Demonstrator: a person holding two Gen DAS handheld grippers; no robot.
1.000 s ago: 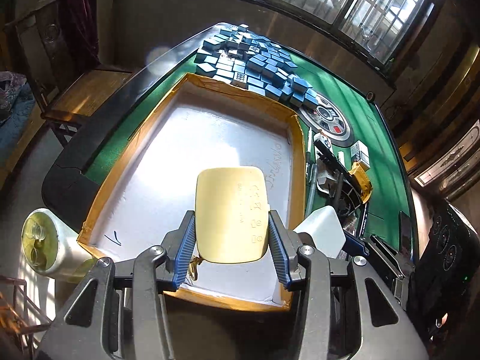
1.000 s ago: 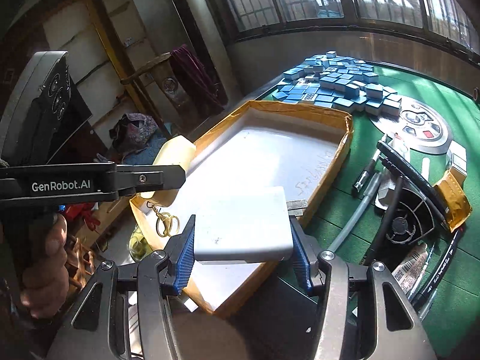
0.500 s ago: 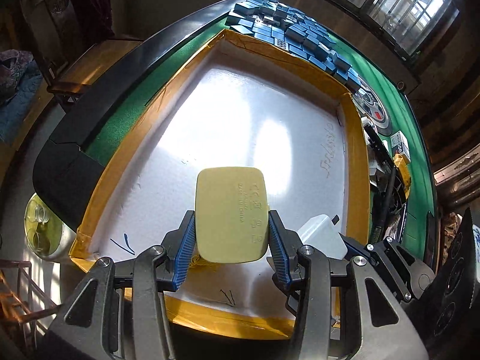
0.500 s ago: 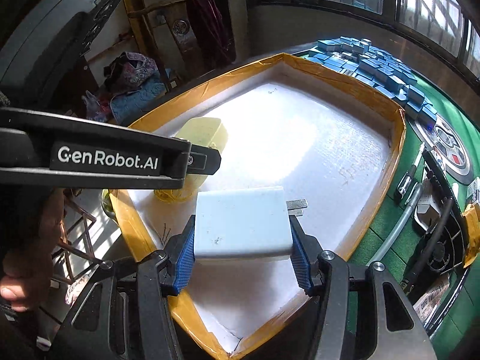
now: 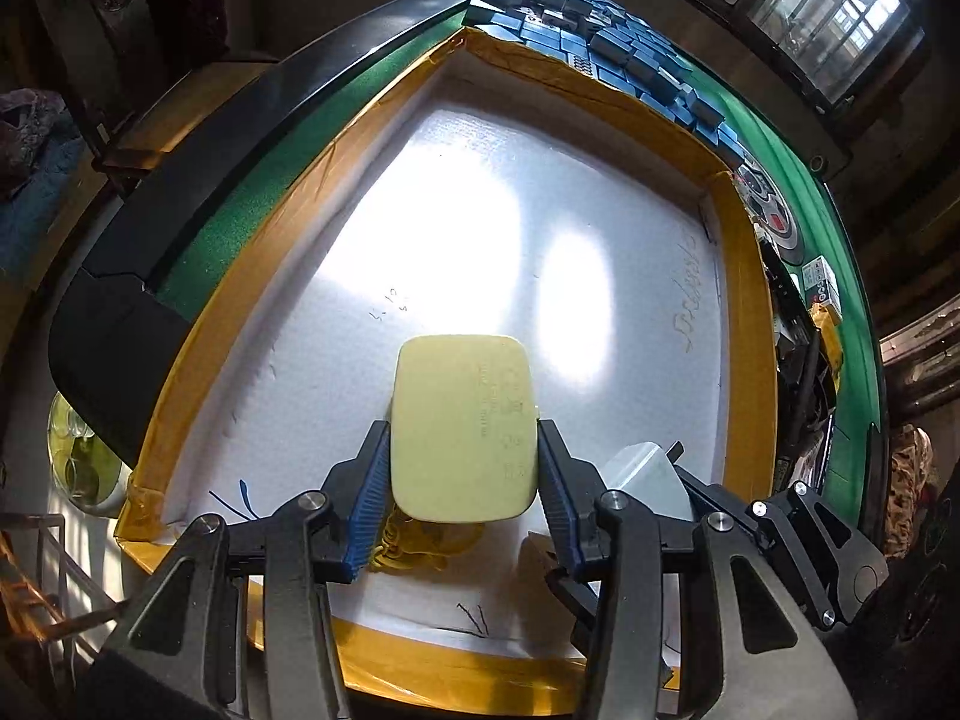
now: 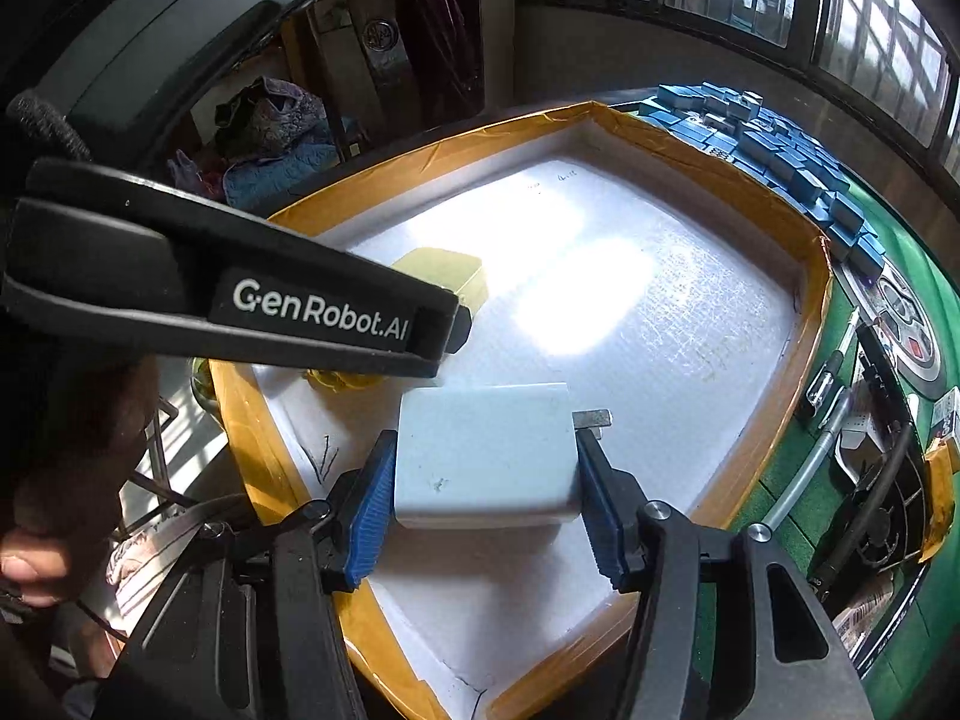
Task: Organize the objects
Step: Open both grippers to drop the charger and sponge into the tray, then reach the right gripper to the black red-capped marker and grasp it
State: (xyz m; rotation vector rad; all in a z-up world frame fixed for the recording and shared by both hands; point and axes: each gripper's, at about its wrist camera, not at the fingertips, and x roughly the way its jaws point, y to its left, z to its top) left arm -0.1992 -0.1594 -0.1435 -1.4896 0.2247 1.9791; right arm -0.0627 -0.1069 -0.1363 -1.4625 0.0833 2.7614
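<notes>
A pale yellow rounded block (image 5: 459, 384) sits between the blue pads of my left gripper (image 5: 463, 427), which is shut on it. A yellow cord (image 5: 432, 540) hangs bunched under the block. My right gripper (image 6: 486, 438) is shut on a white charger block (image 6: 480, 480) with metal prongs (image 6: 591, 420) on its right side. Both hang low over the near corner of a white foam tray with a yellow-taped rim (image 5: 744, 330). The white charger (image 5: 642, 471) shows just right of the yellow block. The yellow block (image 6: 444, 273) peeks from behind the left gripper's finger (image 6: 324, 312).
The tray lies on a green felt table (image 5: 252, 204). Several blue mahjong tiles (image 5: 606, 42) are heaped past its far rim. A round dial (image 6: 906, 330), cables and small boxes (image 6: 870, 480) crowd the table right of the tray. A glass jar (image 5: 78, 462) stands below the table's left edge.
Both grippers have come down toward the tray with their blocks still held. The right one has also shifted left, from the tray's edge to over its white floor.
</notes>
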